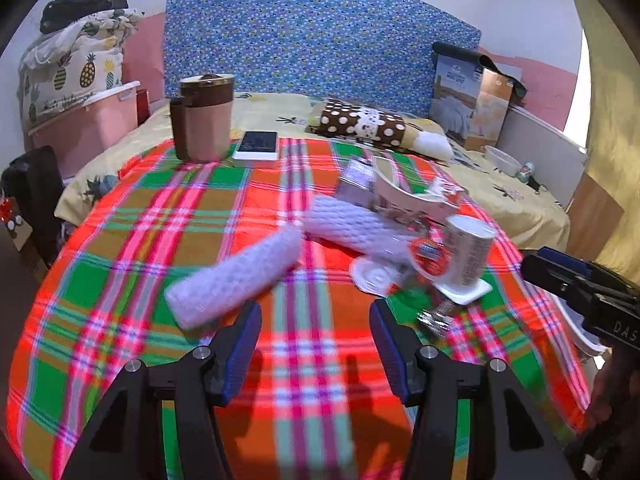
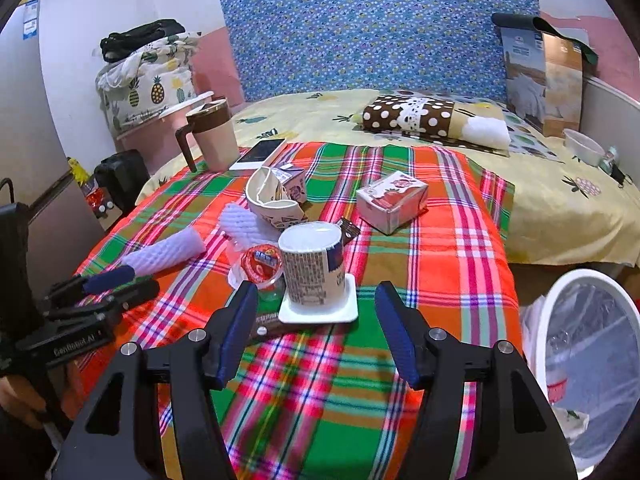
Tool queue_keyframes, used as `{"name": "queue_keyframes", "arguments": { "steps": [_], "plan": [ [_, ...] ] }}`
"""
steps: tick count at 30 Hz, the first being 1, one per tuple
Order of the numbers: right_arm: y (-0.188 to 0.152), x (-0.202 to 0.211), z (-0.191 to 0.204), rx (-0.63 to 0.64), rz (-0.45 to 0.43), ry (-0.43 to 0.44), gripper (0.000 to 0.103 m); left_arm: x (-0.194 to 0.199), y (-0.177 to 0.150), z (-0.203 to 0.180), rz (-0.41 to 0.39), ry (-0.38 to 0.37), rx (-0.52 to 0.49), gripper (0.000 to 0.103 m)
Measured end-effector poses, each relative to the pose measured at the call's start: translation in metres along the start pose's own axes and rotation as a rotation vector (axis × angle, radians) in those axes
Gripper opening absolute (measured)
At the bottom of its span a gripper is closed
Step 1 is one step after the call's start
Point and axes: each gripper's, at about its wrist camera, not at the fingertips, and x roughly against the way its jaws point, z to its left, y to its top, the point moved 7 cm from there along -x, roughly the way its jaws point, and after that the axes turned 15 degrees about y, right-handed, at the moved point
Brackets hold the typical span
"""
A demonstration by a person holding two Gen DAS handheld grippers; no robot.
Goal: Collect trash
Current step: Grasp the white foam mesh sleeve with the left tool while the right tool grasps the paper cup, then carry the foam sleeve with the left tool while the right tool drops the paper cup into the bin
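1. Left gripper (image 1: 315,326) is hanging over the plaid blanket (image 1: 132,236), jaws standing wide apart, nothing between them, pads touching nothing.
2. Just ahead of its left finger a white foam net sleeve (image 1: 236,280) is lying tilted on the blanket; a second foam sleeve (image 1: 352,220) is lying beyond it, ahead and to the right.
3. Right gripper (image 2: 316,304) is hovering over the same blanket, jaws also spread wide, gripping nothing.
4. Directly ahead of it, about in line with the gap between its fingers, an upturned paper cup (image 2: 314,264) is sitting on its white square lid (image 2: 320,312); a red jelly cup (image 2: 260,264) is touching the cup's left side.
5. A dark wrapper (image 2: 266,324) is lying just beside the left fingertip.
6. Further ahead: crushed paper bowl (image 2: 272,200), small carton (image 2: 294,182) behind it, pink-red box (image 2: 392,200) ahead to the right.
7. Far ahead-left a brown-handled mug (image 2: 212,136) and a phone (image 2: 258,154) are sitting at the blanket's far edge.
8. White trash bin (image 2: 588,356) with clear liner is standing off the bed, to the right of the right gripper.
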Motion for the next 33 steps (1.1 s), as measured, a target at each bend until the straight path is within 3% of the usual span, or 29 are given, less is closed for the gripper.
{"name": "queue_keyframes", "arguments": {
  "steps": [3,8,13,20,22,25,27,31,33],
  "plan": [
    [0.003,-0.007,0.001,0.0,0.007,0.003,0.062,-0.012,0.008,0.01,0.002,0.008,-0.004,0.057],
    [0.007,-0.022,0.003,0.004,0.023,0.005,0.062,-0.025,0.023,0.021,-0.018,0.009,-0.014,0.067],
    [0.008,-0.033,-0.001,-0.016,0.036,0.003,0.062,-0.04,0.03,0.023,-0.017,0.008,-0.06,0.068],
    [0.005,-0.037,-0.007,-0.063,0.048,0.013,0.061,-0.069,0.02,0.024,0.062,0.017,-0.095,0.068],
    [0.004,-0.039,-0.009,-0.07,0.059,0.023,0.051,-0.075,0.017,0.024,0.087,0.011,-0.091,0.068],
    [0.004,-0.039,-0.008,-0.057,0.061,0.024,0.051,-0.079,0.016,0.026,0.106,0.01,-0.08,0.067],
    [0.004,-0.038,-0.007,-0.056,0.059,0.027,0.051,-0.083,0.015,0.028,0.124,0.002,-0.071,0.061],
    [0.005,-0.032,-0.011,-0.068,0.047,0.031,0.051,-0.085,0.013,0.03,0.133,0.029,-0.064,0.032],
    [0.005,-0.026,-0.014,-0.08,0.033,0.037,0.051,-0.083,0.013,0.029,0.126,0.035,-0.068,0.03]
  ]
}}
